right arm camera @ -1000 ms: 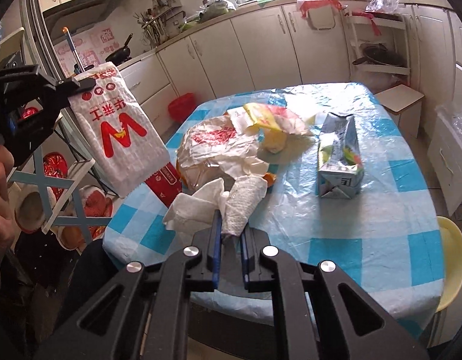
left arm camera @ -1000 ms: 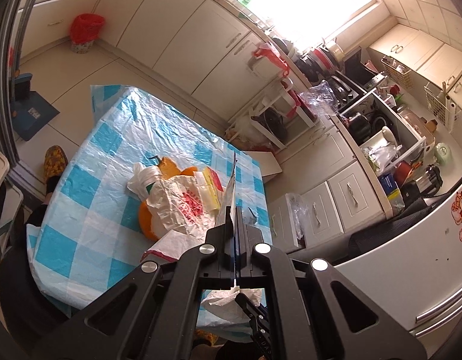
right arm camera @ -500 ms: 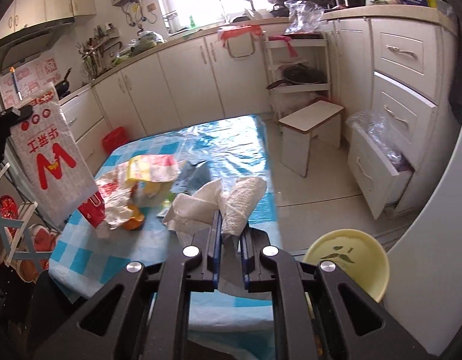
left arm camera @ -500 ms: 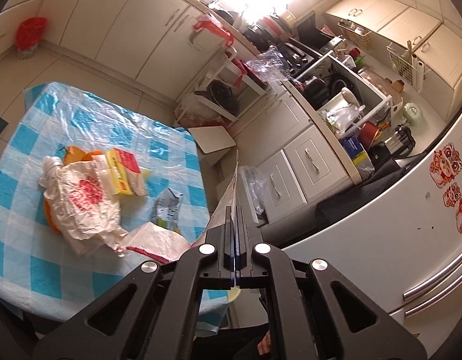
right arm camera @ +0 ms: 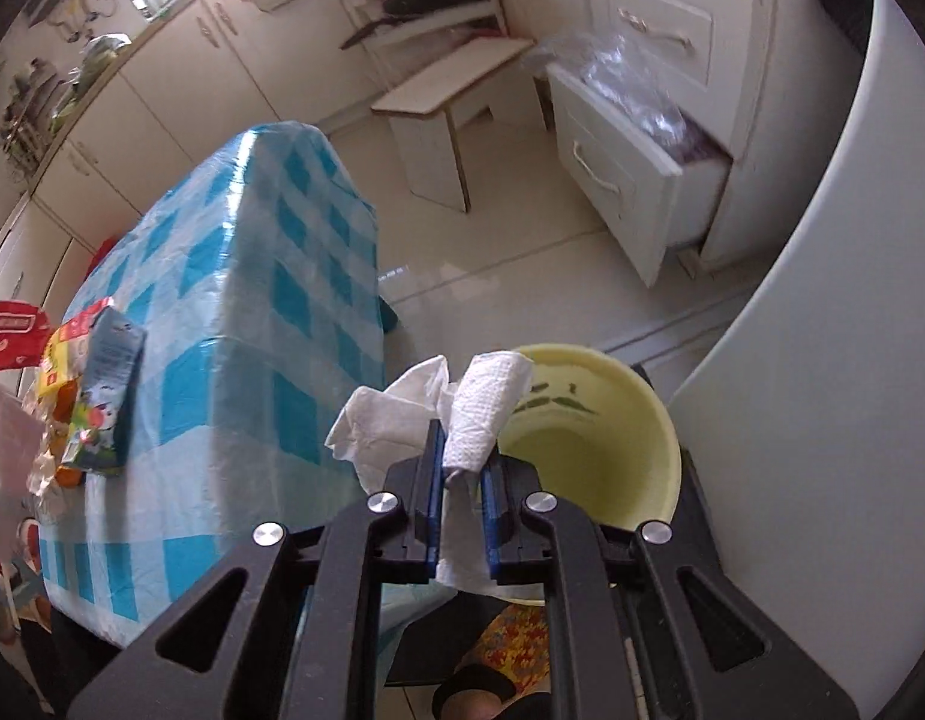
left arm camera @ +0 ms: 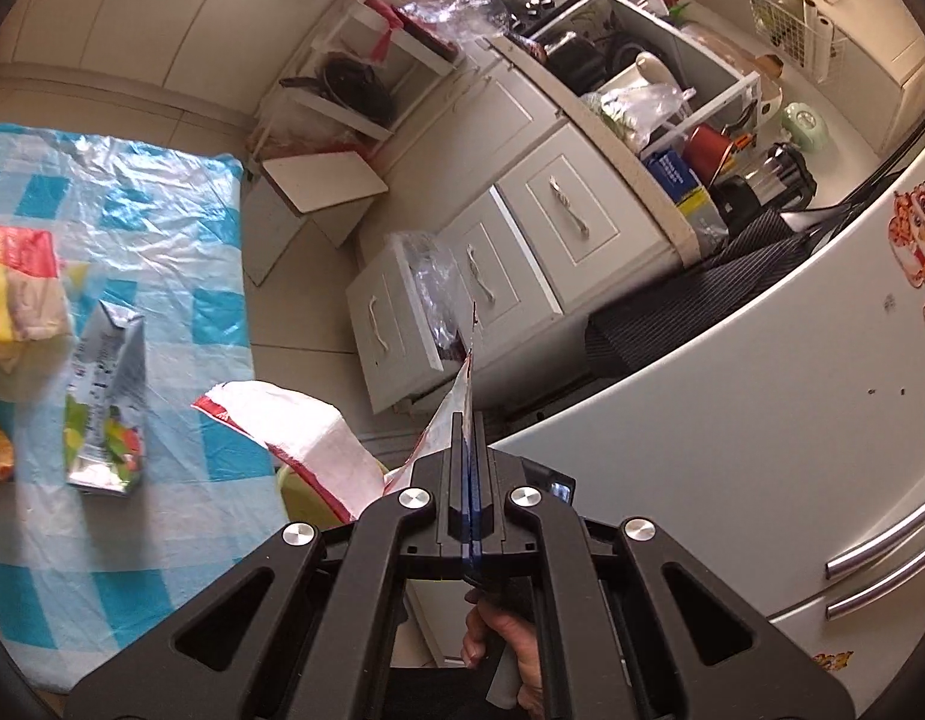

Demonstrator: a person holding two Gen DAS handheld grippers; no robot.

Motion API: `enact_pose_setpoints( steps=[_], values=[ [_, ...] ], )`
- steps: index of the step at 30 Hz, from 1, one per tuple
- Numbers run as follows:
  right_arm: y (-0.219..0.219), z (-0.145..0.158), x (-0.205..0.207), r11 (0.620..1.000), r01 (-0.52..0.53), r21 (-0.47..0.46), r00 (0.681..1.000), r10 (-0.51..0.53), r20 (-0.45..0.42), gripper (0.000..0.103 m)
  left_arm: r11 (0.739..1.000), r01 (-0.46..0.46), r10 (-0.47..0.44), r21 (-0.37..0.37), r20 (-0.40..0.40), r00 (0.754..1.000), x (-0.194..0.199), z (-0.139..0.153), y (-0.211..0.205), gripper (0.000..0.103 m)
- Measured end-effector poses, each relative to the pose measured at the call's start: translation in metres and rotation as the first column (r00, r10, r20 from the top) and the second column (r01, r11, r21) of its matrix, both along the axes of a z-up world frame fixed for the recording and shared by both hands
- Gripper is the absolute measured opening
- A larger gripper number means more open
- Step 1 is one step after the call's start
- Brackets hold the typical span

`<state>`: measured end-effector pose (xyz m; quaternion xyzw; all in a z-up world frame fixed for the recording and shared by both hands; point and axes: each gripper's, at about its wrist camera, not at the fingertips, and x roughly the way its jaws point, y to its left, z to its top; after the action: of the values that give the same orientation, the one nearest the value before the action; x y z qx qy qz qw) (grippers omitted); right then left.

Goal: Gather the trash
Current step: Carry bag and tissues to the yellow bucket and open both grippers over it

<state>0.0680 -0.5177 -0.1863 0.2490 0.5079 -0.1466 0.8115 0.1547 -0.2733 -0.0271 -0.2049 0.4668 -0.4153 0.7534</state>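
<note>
right gripper [right arm camera: 461, 468]: clamped on crumpled white paper towels [right arm camera: 429, 414], just above the pale yellow plastic bin [right arm camera: 606, 468].
left gripper [left arm camera: 467, 468]: pinched together on a white-and-red paper bag [left arm camera: 306, 438].
bench [left arm camera: 180, 276]: carton, wrappers remain.
risk: towels released off-centre could snag the rim, fall outside.

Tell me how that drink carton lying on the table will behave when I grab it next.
The carton looks crumpled and dented, so it is probably empty: light, and likely to cave under the right tool. Its glossy printed skin may slip a little. It lies flat on the plastic-covered tablecloth, so a push should slide it rather than roll it.
</note>
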Motion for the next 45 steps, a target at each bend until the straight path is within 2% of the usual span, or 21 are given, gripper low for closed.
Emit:
enact_pose_setpoints(
  steps=[5,7,8,9,15,18,21,25,30,32,33,34,35,37,42,44,45],
  values=[
    [-0.027,-0.032,-0.002,0.990,0.077,0.114,0.995,-0.068,-0.078,0.015,0.996,0.059,-0.055,0.061,-0.079,0.995,-0.001,-0.051,-0.051,0.000],
    [-0.034,-0.035,-0.003,0.985,0.108,0.132,0.991,-0.097,-0.090,0.028,0.993,0.077,-0.069,0.086,-0.098,0.993,-0.003,-0.069,-0.064,0.000],
    [-0.035,-0.033,-0.006,0.984,0.121,0.128,0.990,-0.111,-0.087,0.039,0.991,0.084,-0.073,0.102,-0.107,0.992,-0.004,-0.078,-0.069,0.000],
    [-0.036,-0.031,-0.005,0.984,0.126,0.123,0.990,-0.117,-0.080,0.043,0.990,0.089,-0.076,0.113,-0.115,0.990,-0.005,-0.085,-0.073,0.000],
    [-0.047,0.013,-0.016,0.981,0.192,0.033,0.978,-0.194,0.079,0.050,0.977,0.113,-0.084,0.181,-0.158,0.984,-0.009,-0.128,-0.090,0.000],
    [-0.048,0.038,-0.015,0.976,0.217,-0.008,0.959,-0.212,0.187,0.058,0.970,0.124,-0.089,0.209,-0.172,0.981,-0.013,-0.144,-0.099,0.000],
    [-0.046,0.064,-0.022,0.969,0.241,-0.062,0.935,-0.215,0.283,0.059,0.964,0.138,-0.098,0.226,-0.180,0.979,-0.017,-0.155,-0.109,0.000],
    [-0.048,0.078,-0.023,0.962,0.261,-0.077,0.912,-0.219,0.347,0.060,0.960,0.151,-0.108,0.237,-0.185,0.977,-0.020,-0.159,-0.121,0.000],
    [-0.055,0.082,-0.026,0.961,0.271,-0.050,0.900,-0.234,0.369,0.060,0.952,0.164,-0.123,0.258,-0.169,0.978,-0.022,-0.158,-0.135,0.001],
    [-0.053,0.083,-0.025,0.961,0.272,-0.053,0.899,-0.234,0.371,0.060,0.941,0.164,-0.116,0.297,-0.170,0.978,-0.022,-0.161,-0.143,0.010],
    [-0.054,0.084,-0.025,0.961,0.272,-0.054,0.898,-0.234,0.373,0.061,0.930,0.168,-0.114,0.327,-0.178,0.977,-0.021,-0.166,-0.145,0.028],
    [-0.053,0.084,-0.025,0.961,0.271,-0.055,0.898,-0.232,0.374,0.061,0.921,0.159,-0.101,0.357,-0.177,0.979,-0.021,-0.169,-0.146,0.053],
    [-0.051,0.086,-0.026,0.961,0.270,-0.057,0.898,-0.231,0.375,0.061,0.909,0.146,-0.083,0.389,-0.174,0.981,-0.021,-0.173,-0.146,0.060],
    [-0.051,0.086,-0.026,0.962,0.268,-0.058,0.899,-0.227,0.374,0.062,0.904,0.155,-0.089,0.398,-0.180,0.980,-0.021,-0.177,-0.143,0.064],
    [-0.049,0.086,-0.025,0.962,0.266,-0.058,0.902,-0.227,0.368,0.063,0.886,0.184,-0.124,0.426,-0.166,0.978,-0.025,-0.170,-0.141,0.065],
    [-0.048,0.086,-0.023,0.962,0.265,-0.059,0.903,-0.227,0.365,0.064,0.868,0.189,-0.134,0.459,-0.152,0.979,-0.027,-0.167,-0.141,0.070],
    [-0.047,0.086,-0.022,0.963,0.264,-0.058,0.903,-0.226,0.364,0.064,0.848,0.190,-0.139,0.494,-0.138,0.981,-0.029,-0.167,-0.142,0.073]
  ],
)
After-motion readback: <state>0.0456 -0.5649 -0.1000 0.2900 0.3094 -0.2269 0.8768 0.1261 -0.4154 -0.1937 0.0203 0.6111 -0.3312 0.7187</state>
